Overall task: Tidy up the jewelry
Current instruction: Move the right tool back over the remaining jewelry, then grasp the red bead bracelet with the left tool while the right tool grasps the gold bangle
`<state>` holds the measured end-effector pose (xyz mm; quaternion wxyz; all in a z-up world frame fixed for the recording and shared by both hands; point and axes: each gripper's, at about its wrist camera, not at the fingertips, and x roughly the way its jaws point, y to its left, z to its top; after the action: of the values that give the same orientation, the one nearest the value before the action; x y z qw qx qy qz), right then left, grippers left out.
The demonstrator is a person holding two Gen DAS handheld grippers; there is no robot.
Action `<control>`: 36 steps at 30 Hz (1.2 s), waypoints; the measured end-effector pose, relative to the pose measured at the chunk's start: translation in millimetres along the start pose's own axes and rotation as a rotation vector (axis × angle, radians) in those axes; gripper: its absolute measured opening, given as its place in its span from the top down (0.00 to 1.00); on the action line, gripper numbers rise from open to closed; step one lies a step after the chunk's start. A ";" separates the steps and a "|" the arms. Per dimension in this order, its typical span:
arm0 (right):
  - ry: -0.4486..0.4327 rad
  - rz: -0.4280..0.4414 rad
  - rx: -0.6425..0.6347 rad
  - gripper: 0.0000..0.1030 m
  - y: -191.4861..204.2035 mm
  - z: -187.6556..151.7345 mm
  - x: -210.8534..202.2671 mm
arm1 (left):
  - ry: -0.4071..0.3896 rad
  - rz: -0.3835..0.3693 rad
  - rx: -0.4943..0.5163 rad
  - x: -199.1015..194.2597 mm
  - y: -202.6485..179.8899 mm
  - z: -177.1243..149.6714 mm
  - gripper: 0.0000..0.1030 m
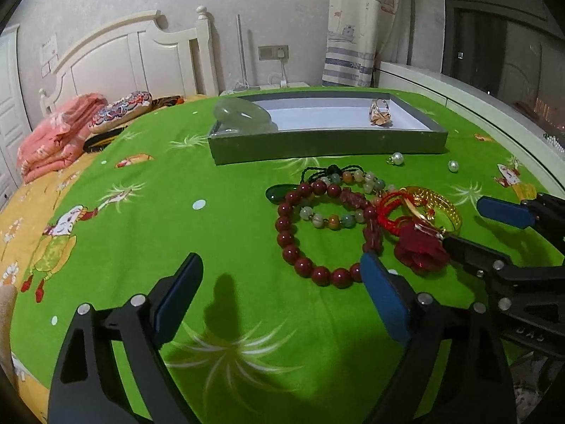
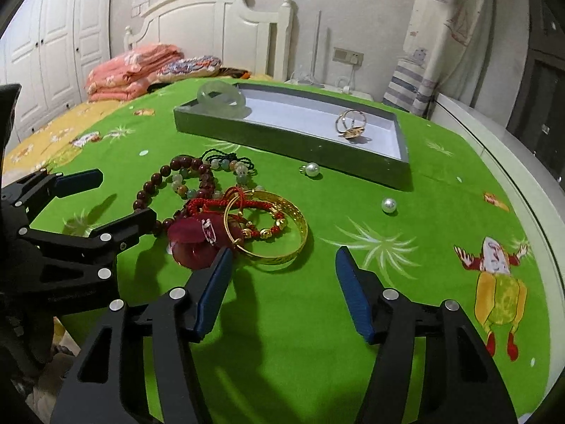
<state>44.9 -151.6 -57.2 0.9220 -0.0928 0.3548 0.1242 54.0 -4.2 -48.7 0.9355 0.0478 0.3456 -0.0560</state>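
**Jewelry sort: pile still out, both claws empty**

Most of the jewelry sat in a tangled pile point(image 2: 226, 208) on the green bedspread point(image 2: 317, 335), just in front of the tray point(image 2: 293, 145): dark red bead bracelet point(image 1: 310, 243), mixed-stone bracelet point(image 1: 339, 212) overlapping it, red cord bracelet point(image 2: 247, 208) threaded through the gold bangle point(image 2: 279, 226), red flower brooch point(image 2: 197, 236) at the near edge. Two pearls point(image 2: 389, 205) lay loose between pile and tray, apart from each other.

Already in the tray: pale green bangle point(image 2: 220, 100) leaning on the left corner wall, rings point(image 2: 351, 125) toward the right end. Looked like pieces were kept apart so they wouldn't tangle.

Left claw point(image 1: 282, 300) was spread wide, holding nothing, its right finger touching or just beside the red beads. Right claw point(image 2: 282, 282) was likewise released and empty, its left finger by the brooch, the gap lined up near the gold bangle. My guess: bangle or brooch was next, but the cord link meant a lift could drag neighbours.
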 end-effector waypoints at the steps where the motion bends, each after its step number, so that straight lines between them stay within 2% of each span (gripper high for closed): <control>1: 0.010 -0.001 -0.011 0.44 1.3 1.0 1.9 | 0.001 -0.002 -0.002 0.2 0.2 0.3 0.16; 5: 0.031 0.008 -0.069 0.55 11.8 4.6 8.4 | 0.013 0.005 -0.033 2.4 6.4 2.6 0.21; 7: 0.037 0.018 -0.085 0.61 14.5 7.1 9.4 | 0.031 -0.015 -0.064 5.1 12.9 4.0 0.22; 10: 0.042 0.038 -0.097 0.77 16.3 9.6 12.3 | 0.042 -0.023 -0.070 6.9 14.5 5.9 0.23; 11: 0.042 0.044 -0.100 0.92 16.9 9.4 13.2 | 0.043 -0.024 -0.067 7.0 13.9 6.7 0.27; 12: 0.038 0.046 -0.101 0.97 17.3 8.8 13.8 | 0.044 -0.026 -0.064 7.4 13.1 7.7 0.32; 14: 0.020 0.049 -0.099 0.99 17.0 6.8 11.4 | 0.056 -0.042 -0.062 8.6 10.9 11.9 0.44; 15: 0.009 0.052 -0.093 0.98 15.5 6.3 8.4 | 0.061 -0.046 -0.063 9.0 9.9 12.9 0.46; 18: 0.002 0.049 -0.084 0.99 13.0 5.9 6.0 | 0.074 -0.044 -0.076 12.8 9.7 17.0 0.46; 21: 0.002 0.047 -0.065 0.99 7.8 3.4 5.1 | 0.122 -0.074 -0.142 23.1 18.6 22.7 0.45; 25: -0.003 0.050 -0.043 0.98 3.7 2.5 4.1 | 0.111 -0.080 -0.208 26.8 32.1 25.1 0.46; 30: -0.007 0.058 -0.035 0.98 3.1 3.7 5.2 | 0.121 -0.041 -0.161 32.0 26.3 28.5 0.48; 31: -0.006 0.059 -0.036 0.98 3.6 3.1 5.4 | 0.122 -0.020 -0.140 32.4 22.7 28.7 0.55; 32: -0.008 0.058 -0.037 0.98 4.0 2.9 5.3 | 0.114 -0.011 -0.104 31.5 17.3 28.2 0.81; 33: -0.010 0.058 -0.033 0.98 3.8 3.0 5.1 | 0.108 -0.013 -0.075 30.9 13.4 27.2 0.89; 36: -0.029 0.054 -0.018 0.99 1.5 3.0 2.4 | 0.067 -0.001 -0.036 25.2 7.2 22.2 0.89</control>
<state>48.0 -148.9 -56.7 0.9225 -0.0896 0.3428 0.1533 88.2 -1.7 -48.0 0.9241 0.0325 0.3777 -0.0486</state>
